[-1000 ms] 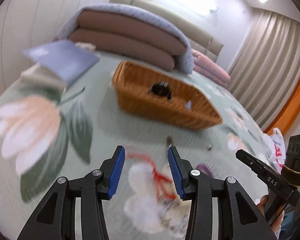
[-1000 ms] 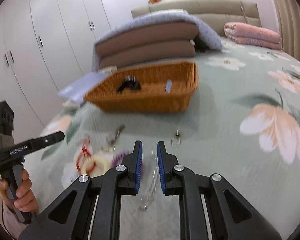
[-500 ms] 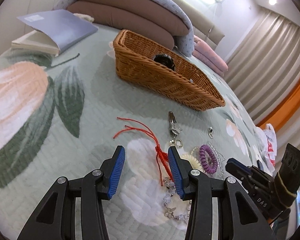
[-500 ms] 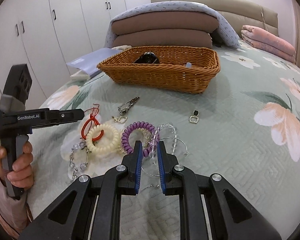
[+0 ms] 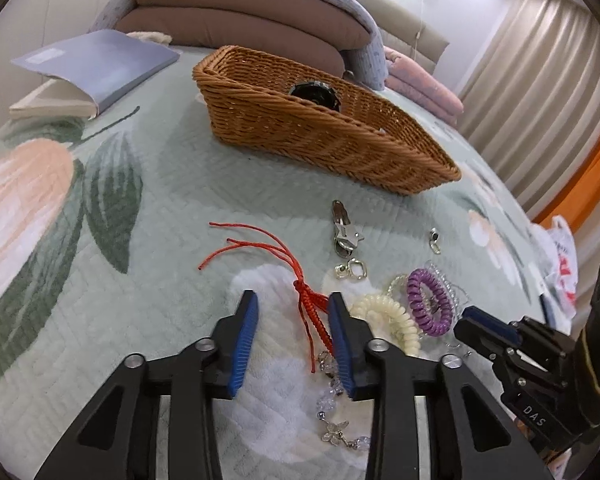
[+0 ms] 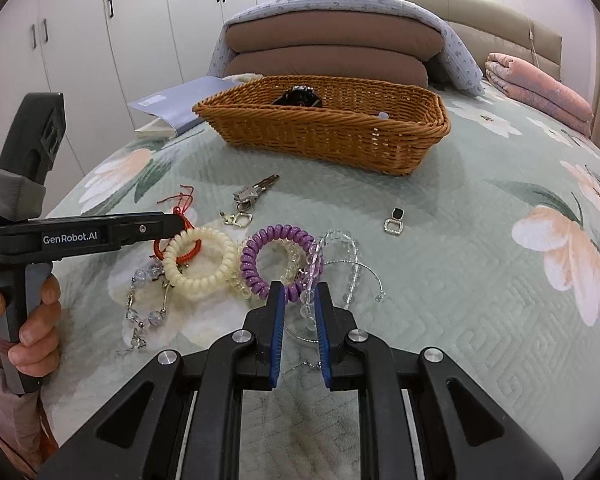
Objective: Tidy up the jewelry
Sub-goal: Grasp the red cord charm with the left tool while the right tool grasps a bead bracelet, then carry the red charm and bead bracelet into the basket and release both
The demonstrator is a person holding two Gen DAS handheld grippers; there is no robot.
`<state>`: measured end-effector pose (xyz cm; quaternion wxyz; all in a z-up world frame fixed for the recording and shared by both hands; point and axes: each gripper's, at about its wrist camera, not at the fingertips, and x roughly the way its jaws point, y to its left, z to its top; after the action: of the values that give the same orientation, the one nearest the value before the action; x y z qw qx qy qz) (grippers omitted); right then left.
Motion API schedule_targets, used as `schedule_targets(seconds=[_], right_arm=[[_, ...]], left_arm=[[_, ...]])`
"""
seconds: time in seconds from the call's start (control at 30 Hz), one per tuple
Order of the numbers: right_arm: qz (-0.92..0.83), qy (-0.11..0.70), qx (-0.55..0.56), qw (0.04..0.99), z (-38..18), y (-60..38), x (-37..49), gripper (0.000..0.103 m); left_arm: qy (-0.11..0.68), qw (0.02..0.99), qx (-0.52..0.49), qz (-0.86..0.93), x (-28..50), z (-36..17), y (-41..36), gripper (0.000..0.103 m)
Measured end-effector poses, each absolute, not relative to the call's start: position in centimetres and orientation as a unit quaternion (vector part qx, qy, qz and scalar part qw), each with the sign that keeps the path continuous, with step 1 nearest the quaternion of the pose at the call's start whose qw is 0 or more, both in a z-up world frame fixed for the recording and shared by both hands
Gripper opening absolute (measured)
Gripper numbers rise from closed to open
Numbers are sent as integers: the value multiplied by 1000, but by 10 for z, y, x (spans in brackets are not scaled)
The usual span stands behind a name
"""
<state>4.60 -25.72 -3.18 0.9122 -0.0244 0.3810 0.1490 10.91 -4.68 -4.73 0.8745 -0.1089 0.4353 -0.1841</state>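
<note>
Jewelry lies in a pile on the bedspread: a red cord bracelet (image 5: 312,304), a cream coil band (image 6: 198,260), a purple coil band (image 6: 278,258), clear bead bracelets (image 6: 340,264), a clip (image 6: 254,192) and a small pendant (image 6: 396,222). My left gripper (image 5: 294,304) is open, low over the bed, with the red cord between its jaws. My right gripper (image 6: 299,292) is open by a narrow gap around the purple band's near edge and a clear bead strand. A wicker basket (image 6: 332,136) behind holds a dark item (image 6: 300,96).
A blue book (image 5: 96,64) lies at the far left of the bed. Stacked brown cushions (image 6: 328,52) under a blue blanket and pink folded bedding (image 6: 536,88) sit behind the basket. White wardrobes stand on the left, curtains on the right.
Both grippers have come down and forward onto the jewelry pile. The left now brackets the red cord; the right has opened slightly around the purple band and beads.
</note>
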Motion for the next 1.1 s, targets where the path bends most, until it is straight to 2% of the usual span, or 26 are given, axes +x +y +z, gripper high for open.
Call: schedule_targets(seconds=[0.17,0.23,0.27,0.3,0.4,0.6,0.83,1.1], right_arm=[[139,389,-30,910,-36,-256,50,18],[135,396,-29,908,-39,-256,54,17],[135,396,-28,908,-40,-256,54,14],[138,395,-26,908,-39,-257,54,10],[138,394,-18,909,-39,-259,54,9],[165,374,31,912,-31,-274,50,9],[208,348,100,909,-20,-294,47,9],[257,312,174,898,-5,-314,40,10]], left_arm=[[434,880,-80,-176,107,-46,-54,32],[432,884,-67,-166,105,-47,-57,22],[432,885,-63,-165,105,-47,-58,18],[433,884,-61,-164,104,-48,-59,8],[431,884,-62,-167,104,-47,-58,5],[424,885,-81,-177,103,-45,-52,4],[380,894,-141,-190,98,-31,-31,4],[349,902,-153,-202,91,-20,-26,4]])
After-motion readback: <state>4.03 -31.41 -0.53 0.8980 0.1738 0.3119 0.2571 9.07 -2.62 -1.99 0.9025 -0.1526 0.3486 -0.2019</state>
